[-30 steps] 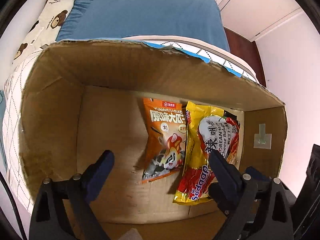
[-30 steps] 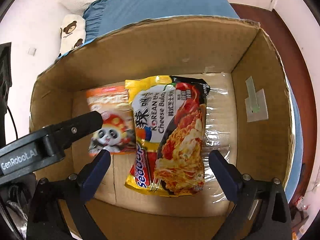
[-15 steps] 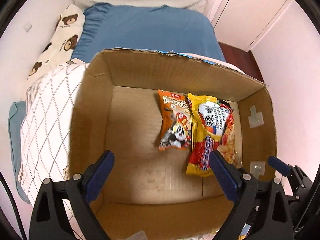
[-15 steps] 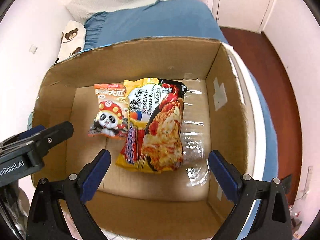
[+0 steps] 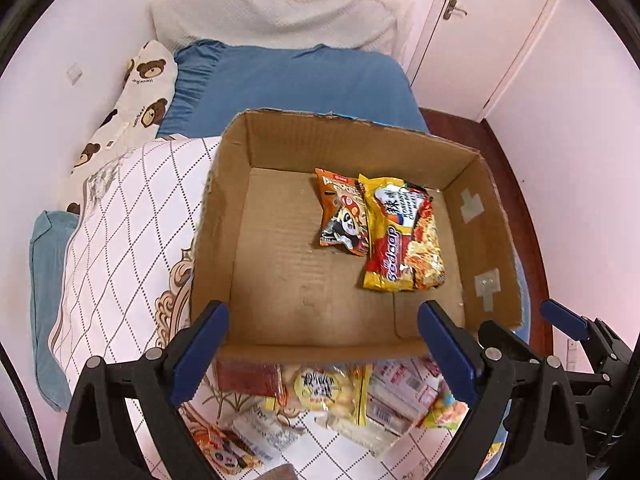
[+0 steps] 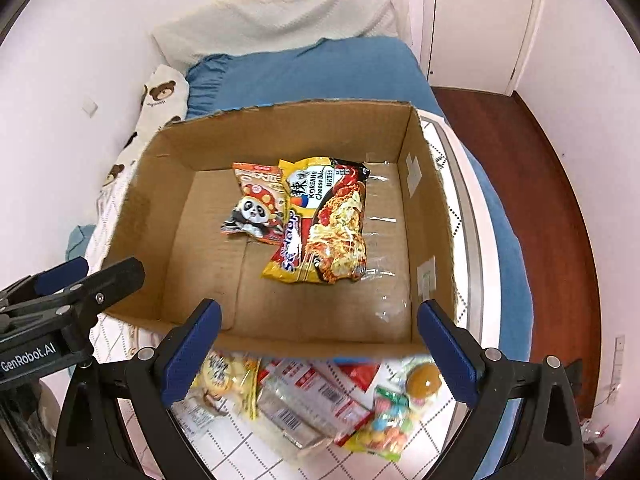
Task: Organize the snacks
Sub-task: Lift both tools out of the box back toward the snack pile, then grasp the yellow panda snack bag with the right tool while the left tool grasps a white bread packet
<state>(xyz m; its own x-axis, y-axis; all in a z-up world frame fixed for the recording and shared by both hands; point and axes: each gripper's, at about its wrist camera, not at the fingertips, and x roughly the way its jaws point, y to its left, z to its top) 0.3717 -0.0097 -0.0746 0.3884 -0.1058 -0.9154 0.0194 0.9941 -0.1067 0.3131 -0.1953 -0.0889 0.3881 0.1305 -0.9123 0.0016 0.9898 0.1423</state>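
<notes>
Noodle pack (image 6: 320, 224) and panda snack bag (image 6: 256, 208) lie flat on floor of cardboard box (image 5: 216, 216), side by side, edges overlapping, toward far right corner. Rest of box floor bare. Box sits on quilt (image 5: 120, 232) on bed w/ blue sheet (image 5: 288, 80). Loose snack pile (image 6: 312, 400) on quilt just outside near box wall. Left gripper (image 5: 324, 344): jaws wide, nothing between. Right gripper (image 6: 320, 344): jaws wide, nothing held. Both above near wall, pointing steeply down.

Bed (image 5: 132, 216) w/ box (image 5: 216, 248) (snacks (image 5: 320, 390) beside)
</notes>
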